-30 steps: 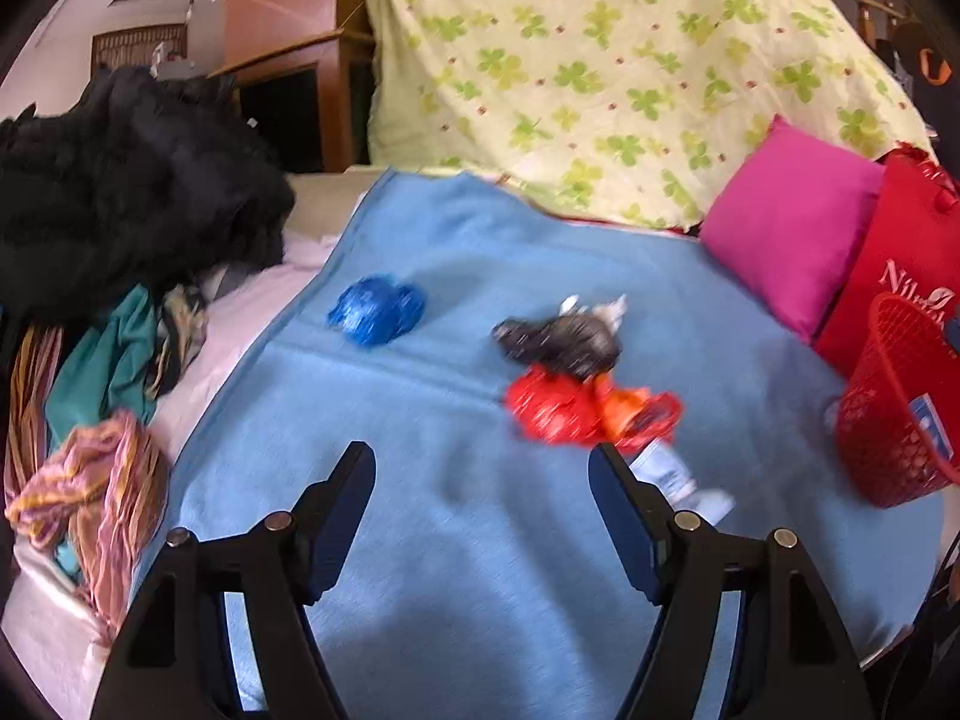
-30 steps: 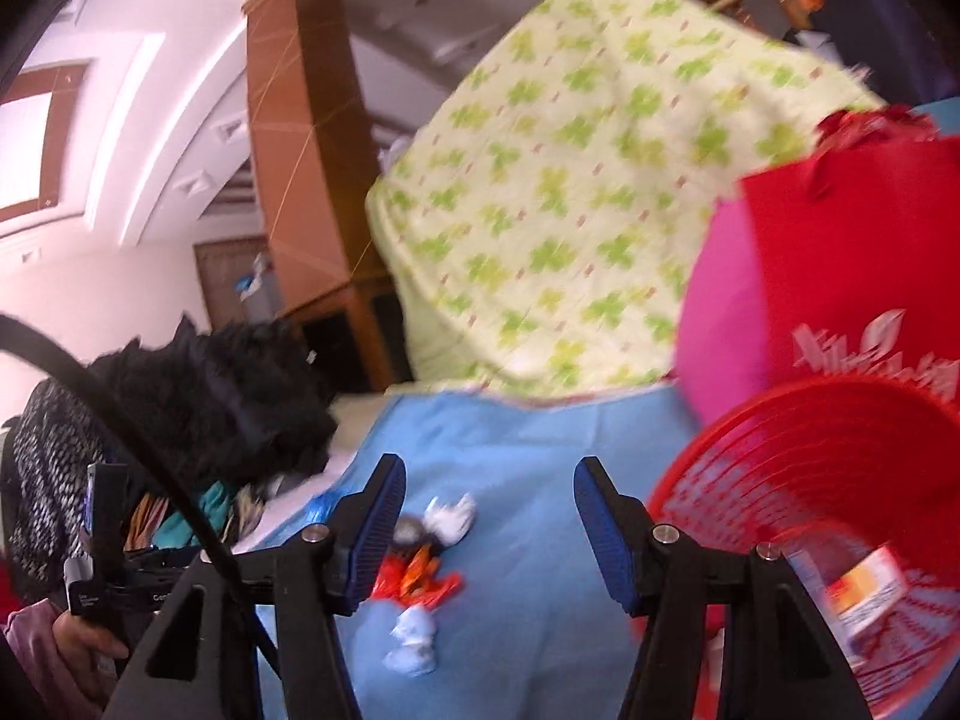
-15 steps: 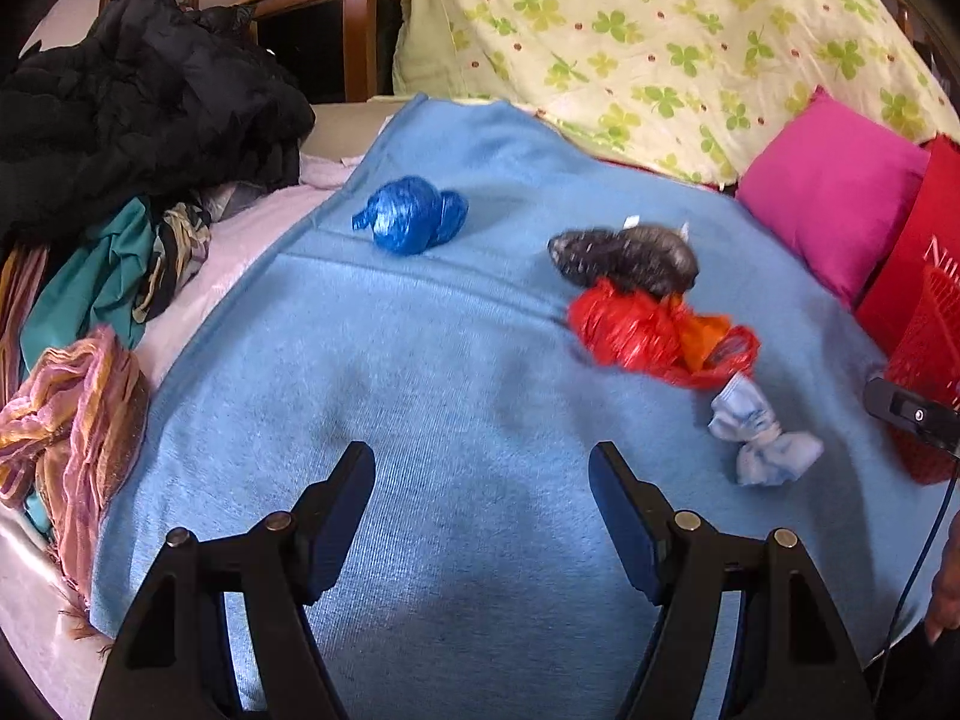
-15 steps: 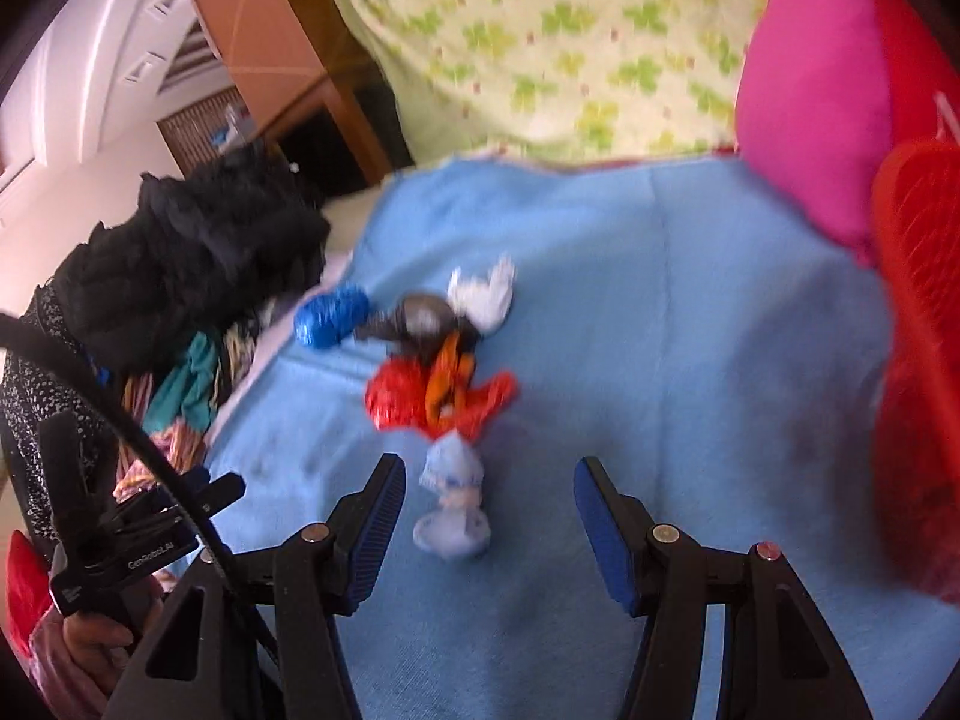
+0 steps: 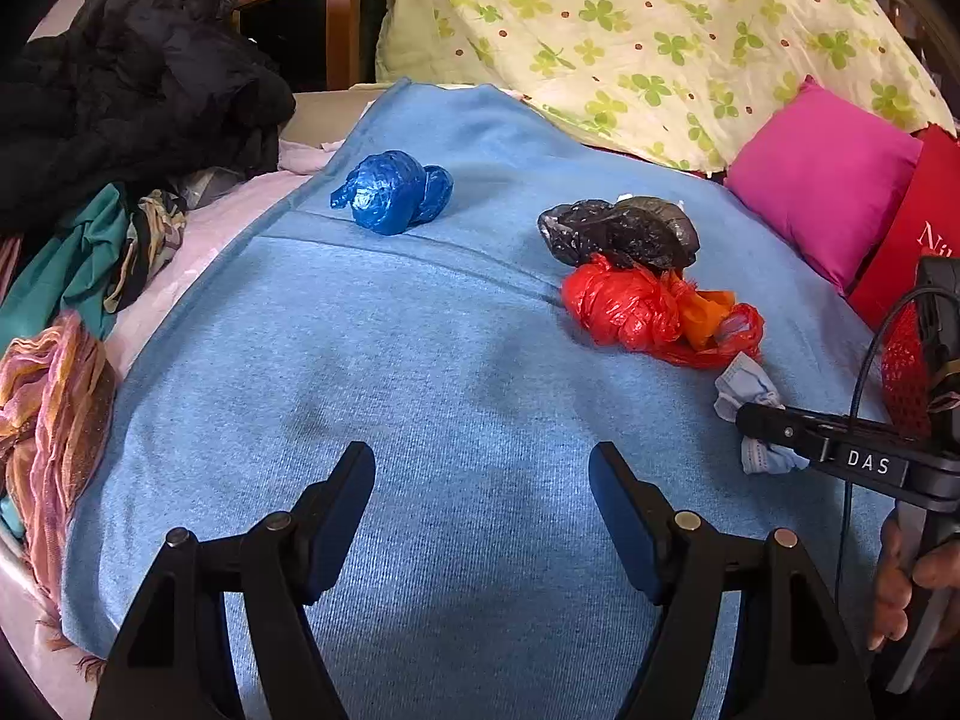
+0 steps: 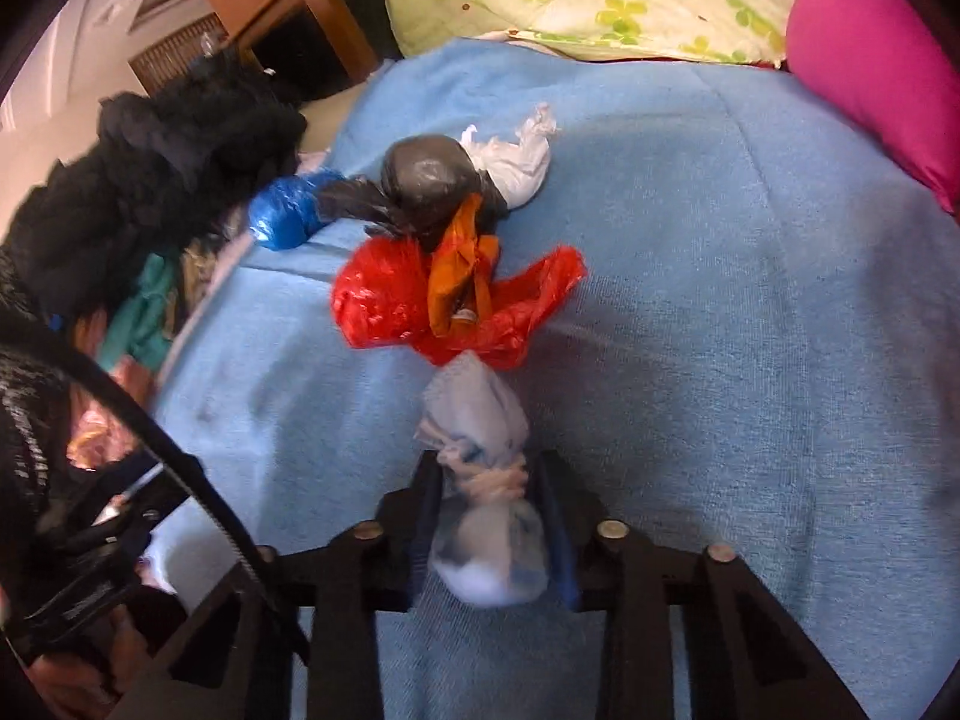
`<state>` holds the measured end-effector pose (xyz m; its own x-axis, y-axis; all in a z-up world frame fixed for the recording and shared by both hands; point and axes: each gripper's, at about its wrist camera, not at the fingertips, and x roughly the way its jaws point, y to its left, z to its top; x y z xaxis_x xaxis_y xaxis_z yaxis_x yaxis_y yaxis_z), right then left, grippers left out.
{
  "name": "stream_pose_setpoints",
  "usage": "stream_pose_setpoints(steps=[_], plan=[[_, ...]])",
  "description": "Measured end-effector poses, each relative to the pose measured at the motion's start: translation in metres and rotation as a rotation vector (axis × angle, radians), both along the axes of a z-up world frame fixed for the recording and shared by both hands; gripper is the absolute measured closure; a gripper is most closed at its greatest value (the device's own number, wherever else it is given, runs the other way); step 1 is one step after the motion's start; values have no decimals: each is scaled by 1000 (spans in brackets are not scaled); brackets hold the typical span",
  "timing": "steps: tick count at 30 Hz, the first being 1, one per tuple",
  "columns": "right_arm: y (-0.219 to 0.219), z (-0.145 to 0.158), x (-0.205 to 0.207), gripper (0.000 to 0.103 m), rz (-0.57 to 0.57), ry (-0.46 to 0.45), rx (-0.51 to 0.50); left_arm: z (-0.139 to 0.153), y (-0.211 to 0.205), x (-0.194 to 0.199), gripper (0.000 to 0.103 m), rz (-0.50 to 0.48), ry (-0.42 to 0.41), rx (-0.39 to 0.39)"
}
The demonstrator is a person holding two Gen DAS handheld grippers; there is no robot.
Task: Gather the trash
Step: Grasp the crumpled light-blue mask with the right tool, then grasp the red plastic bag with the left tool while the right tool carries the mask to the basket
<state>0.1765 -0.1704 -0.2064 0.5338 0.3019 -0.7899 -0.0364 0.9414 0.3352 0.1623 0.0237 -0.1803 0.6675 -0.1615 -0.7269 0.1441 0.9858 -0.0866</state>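
Several knotted trash bags lie on a blue blanket (image 5: 456,372). A pale blue-white bag (image 6: 480,480) sits between the fingers of my right gripper (image 6: 489,492), which is shut on it; the bag also shows in the left wrist view (image 5: 750,396). Just beyond it lie a red bag (image 6: 390,300) with an orange one (image 6: 459,264), a black bag (image 6: 426,174), a white bag (image 6: 516,162) and a blue bag (image 6: 282,210). My left gripper (image 5: 480,486) is open and empty over bare blanket, well short of the red bag (image 5: 624,306), black bag (image 5: 624,231) and blue bag (image 5: 393,189).
A red mesh basket (image 5: 900,372) stands at the blanket's right edge beside a red tote (image 5: 912,252) and a pink pillow (image 5: 822,174). A clover-print quilt (image 5: 630,30) lies behind. Dark and coloured clothes (image 5: 120,102) are piled on the left.
My right gripper swung down from the red basket to the blanket and closed on the pale blue-white bag. My left gripper moved forward and lower over the blanket, staying open.
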Motion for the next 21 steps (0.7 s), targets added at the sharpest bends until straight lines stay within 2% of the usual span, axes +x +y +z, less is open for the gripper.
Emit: stream_pose_setpoints(steps=[5, 8, 10, 14, 20, 21], plan=[[-8, 13, -7, 75, -21, -37, 25, 3, -6, 13, 29, -14, -3, -63], [-25, 24, -15, 75, -56, -63, 60, 11, -21, 32, 29, -36, -14, -112], [-33, 29, -18, 75, -76, -78, 58, 14, -36, 45, 28, -56, -11, -118], [-46, 36, -20, 75, -103, -78, 82, 11, -65, 76, 28, -72, 30, -125], [-58, 44, -25, 75, -117, -99, 98, -14, -81, 113, 29, -31, 122, -205], [-60, 45, -26, 75, -120, -102, 98, -19, -79, 115, 43, -22, 137, -240]])
